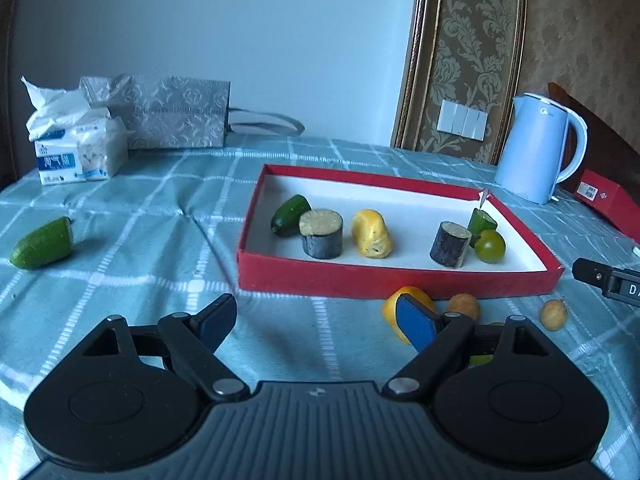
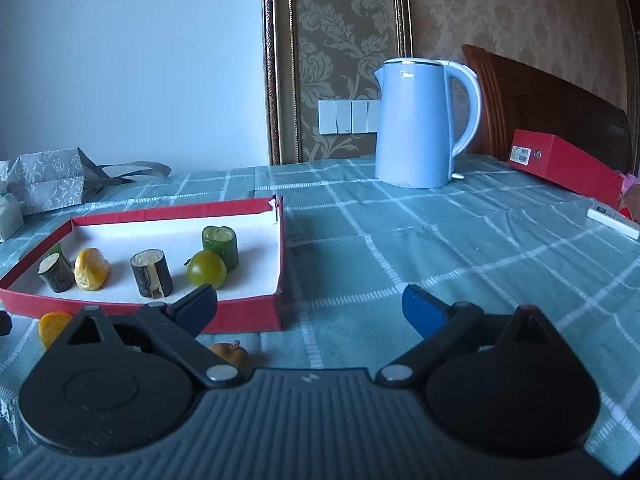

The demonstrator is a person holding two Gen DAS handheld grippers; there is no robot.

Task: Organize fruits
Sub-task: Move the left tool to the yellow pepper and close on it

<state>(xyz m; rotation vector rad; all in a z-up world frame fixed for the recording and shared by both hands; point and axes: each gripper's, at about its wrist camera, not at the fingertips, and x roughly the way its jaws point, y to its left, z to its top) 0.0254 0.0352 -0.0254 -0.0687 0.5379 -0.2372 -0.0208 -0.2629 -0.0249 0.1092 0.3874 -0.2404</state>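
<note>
So the fruit mostly sits in the red box point(image 1: 400, 280), a shallow tray with a white floor out on the checked teal tablecloth point(image 1: 160, 248). In the left wrist view, going left to right inside it: a green cucumber piece point(image 1: 291, 215) touching a dark cylinder chunk point(image 1: 322, 238) that stands upright, then a yellow lumpy piece point(image 1: 371, 239) just beside that, then a second dark cylinder point(image 1: 450, 243) tilted a bit, with a green tomato point(image 1: 490, 245) right next to it and a cut green chunk point(image 1: 482, 222) behind them near the torn corner.

Outside the box there's a loose cucumber half point(image 1: 42, 243) lying well off to the left on the cloth. Just in front of the box's near wall sits a yellow pepper piece point(image 1: 394, 306), partly hidden by the left gripper's blue pad, plus two little brownish round fruits point(image 1: 464, 306) and point(image 1: 554, 313). Longans maybe, hard to say at this size.

Left gripper point(image 1: 316, 320) is spread wide over bare cloth, nothing between its fingers. Right gripper point(image 2: 310, 304) is also splayed wide, nothing gripped; its left finger overlaps the box's near wall in view.

Further out: a pale blue kettle point(image 2: 420, 128) behind the box to the right, a tissue pack point(image 1: 76, 148) and a grey patterned bag point(image 1: 172, 114) at the far left, and another red box point(image 2: 568, 166) at the table's right edge.
</note>
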